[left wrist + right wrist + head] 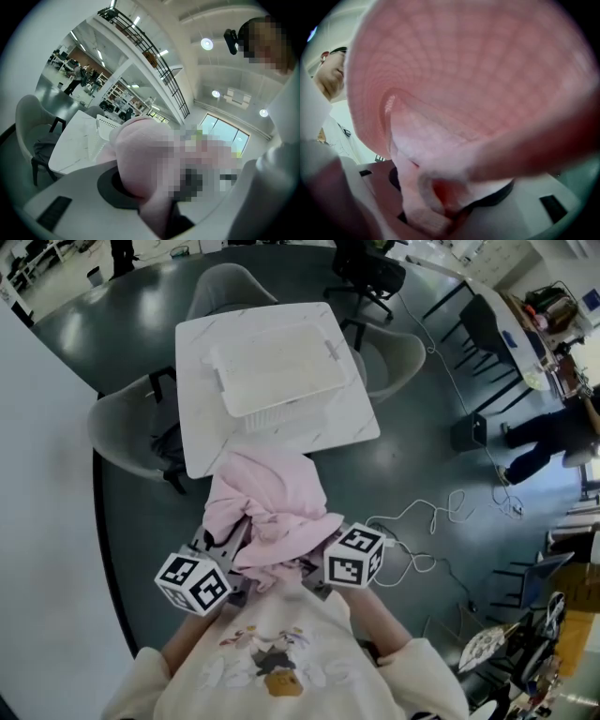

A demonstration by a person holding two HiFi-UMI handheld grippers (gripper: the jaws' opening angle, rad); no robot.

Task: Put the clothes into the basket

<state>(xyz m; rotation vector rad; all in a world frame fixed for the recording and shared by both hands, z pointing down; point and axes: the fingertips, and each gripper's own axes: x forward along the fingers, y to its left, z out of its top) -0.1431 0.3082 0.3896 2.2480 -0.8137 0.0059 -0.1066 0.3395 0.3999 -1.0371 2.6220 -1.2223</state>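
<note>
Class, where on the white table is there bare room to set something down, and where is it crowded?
Bare: the strip of table left of the basket, and the near-right corner. Crowded: the middle, filled by the basket, and the near edge, overlapped by the pink garment.

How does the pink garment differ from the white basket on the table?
The pink garment is soft and crumpled; the white basket is stiff and boxy. The garment hangs in the air, clamped by the left gripper and the right gripper; the basket rests on the white table. Both sit straight ahead of the person, not yet touching.
</note>
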